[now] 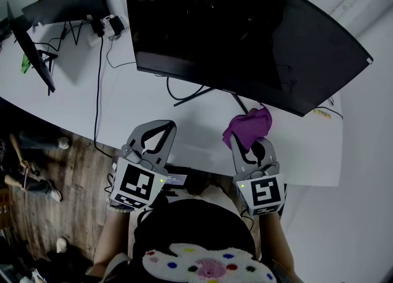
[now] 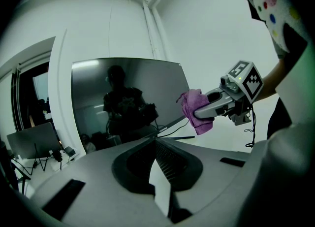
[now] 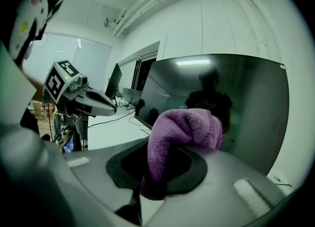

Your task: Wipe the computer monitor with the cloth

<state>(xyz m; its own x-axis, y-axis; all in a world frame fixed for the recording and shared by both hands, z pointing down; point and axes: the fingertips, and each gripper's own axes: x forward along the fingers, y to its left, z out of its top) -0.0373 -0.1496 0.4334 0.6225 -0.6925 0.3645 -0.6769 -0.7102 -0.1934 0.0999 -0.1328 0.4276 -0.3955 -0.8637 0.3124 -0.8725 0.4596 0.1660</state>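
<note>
Fluffy purple cloth (image 1: 247, 126), bunched, below the dark curved monitor (image 1: 245, 30).
The right tool (image 1: 246, 140) pinches it above the desk's (image 1: 80, 85) near edge; the left tool (image 1: 158, 129) is closed, empty.

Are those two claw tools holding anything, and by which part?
The right gripper pinches the purple cloth by one bunched end, the rest bulging past its tips. The left gripper holds nothing.

Purple cloth (image 3: 179, 137) in tool's jaws
</note>
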